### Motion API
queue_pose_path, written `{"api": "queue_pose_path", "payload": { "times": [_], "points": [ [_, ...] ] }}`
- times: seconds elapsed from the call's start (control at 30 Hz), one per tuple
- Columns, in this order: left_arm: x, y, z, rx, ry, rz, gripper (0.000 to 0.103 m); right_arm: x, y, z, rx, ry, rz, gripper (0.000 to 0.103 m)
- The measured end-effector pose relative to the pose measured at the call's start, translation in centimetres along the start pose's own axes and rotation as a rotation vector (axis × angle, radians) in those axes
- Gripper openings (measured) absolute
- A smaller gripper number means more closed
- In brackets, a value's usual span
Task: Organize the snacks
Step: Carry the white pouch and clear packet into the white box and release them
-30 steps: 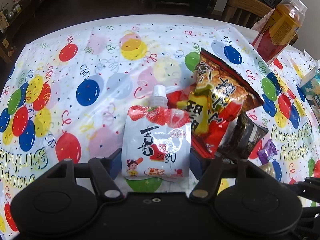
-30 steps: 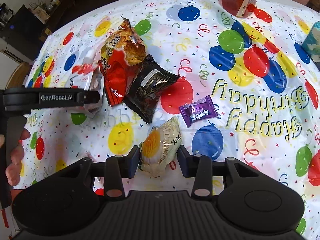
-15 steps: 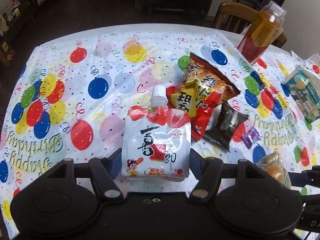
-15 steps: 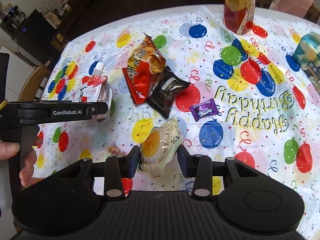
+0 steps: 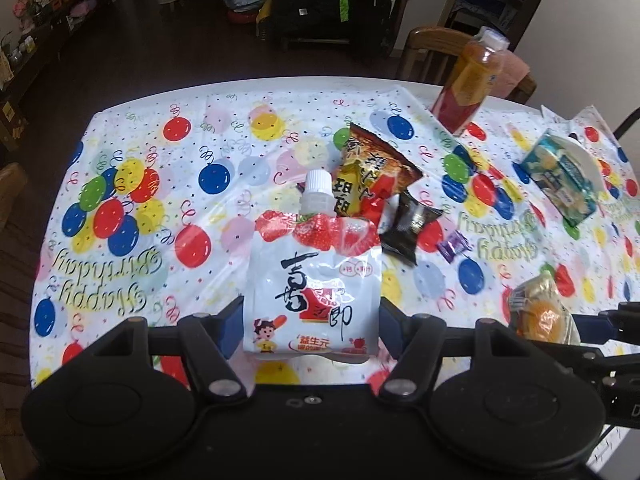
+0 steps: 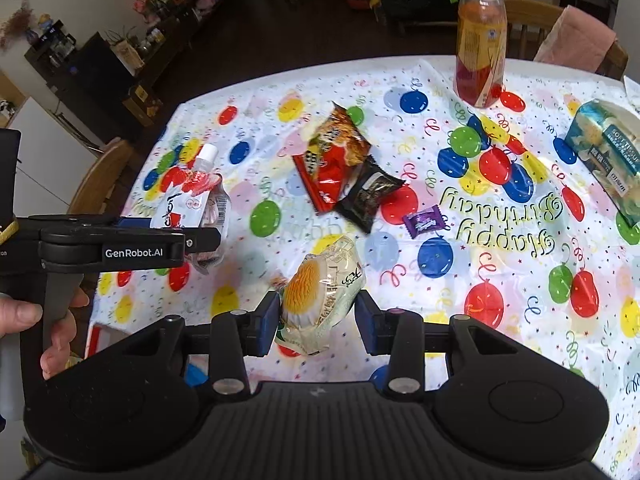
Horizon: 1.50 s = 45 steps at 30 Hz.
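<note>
My left gripper (image 5: pixel 311 320) is shut on a white strawberry jelly pouch (image 5: pixel 316 280) with a white cap, held upright above the table; the pouch (image 6: pixel 192 204) also shows at the left of the right wrist view. My right gripper (image 6: pixel 316 320) is shut on a clear-wrapped pastry with a yellow centre (image 6: pixel 320 296), lifted off the cloth; this pastry (image 5: pixel 540 312) appears at the right of the left wrist view. On the balloon tablecloth (image 6: pixel 500 264) lie a red-orange chip bag (image 6: pixel 332 160), a black snack pack (image 6: pixel 368 196) and a purple candy (image 6: pixel 420 220).
An orange drink bottle (image 6: pixel 480 48) stands at the far edge. A blue tissue pack (image 6: pixel 612 156) lies at the right. Wooden chairs (image 5: pixel 432 52) stand behind the table and another chair (image 6: pixel 104 176) at its left. A hand (image 6: pixel 44 320) grips the left tool.
Both grippers have risen and pulled back from the table with their snacks still held; more of the table and room shows now.
</note>
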<state>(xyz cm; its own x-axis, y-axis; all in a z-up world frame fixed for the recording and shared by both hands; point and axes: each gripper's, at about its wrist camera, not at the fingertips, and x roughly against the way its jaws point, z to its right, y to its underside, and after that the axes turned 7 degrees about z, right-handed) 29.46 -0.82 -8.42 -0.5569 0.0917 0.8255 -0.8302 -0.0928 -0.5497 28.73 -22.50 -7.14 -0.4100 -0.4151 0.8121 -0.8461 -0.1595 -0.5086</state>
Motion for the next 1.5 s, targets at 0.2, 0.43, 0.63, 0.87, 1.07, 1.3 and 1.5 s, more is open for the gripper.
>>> {"api": "queue_pose_path", "payload": {
  "times": [0.2,0.43,0.63,0.87,1.07,1.3,1.5],
  "points": [
    [3.2,1.7,0.1,-0.016,0.018,0.004,0.065,2.6,1.7,-1.8,0.022,-0.009,0.022,0.040],
    [6.8,3.8,-0.4,-0.030,0.048,0.018,0.065,5.1,4.0,-3.0,0.029,-0.015,0.044,0.040],
    [9.1,6.1,-0.9,-0.053,0.064,0.016,0.066,6.0,6.4,-3.7,0.030,-0.010,0.038,0.040],
    [10.7,9.1,-1.3,-0.075,0.088,0.006,0.066,5.9,9.2,-4.5,0.034,-0.002,0.013,0.040],
    [10.9,11.7,-1.2,-0.105,0.123,-0.025,0.066,4.9,11.8,-5.4,0.062,0.007,-0.024,0.040],
    [9.8,14.6,-0.8,-0.129,0.138,-0.077,0.066,3.8,14.6,-7.0,0.140,0.018,-0.064,0.031],
    [8.0,15.6,-0.4,-0.136,0.138,-0.100,0.066,2.5,16.2,-6.9,0.146,0.029,-0.100,0.031]
  ]
}}
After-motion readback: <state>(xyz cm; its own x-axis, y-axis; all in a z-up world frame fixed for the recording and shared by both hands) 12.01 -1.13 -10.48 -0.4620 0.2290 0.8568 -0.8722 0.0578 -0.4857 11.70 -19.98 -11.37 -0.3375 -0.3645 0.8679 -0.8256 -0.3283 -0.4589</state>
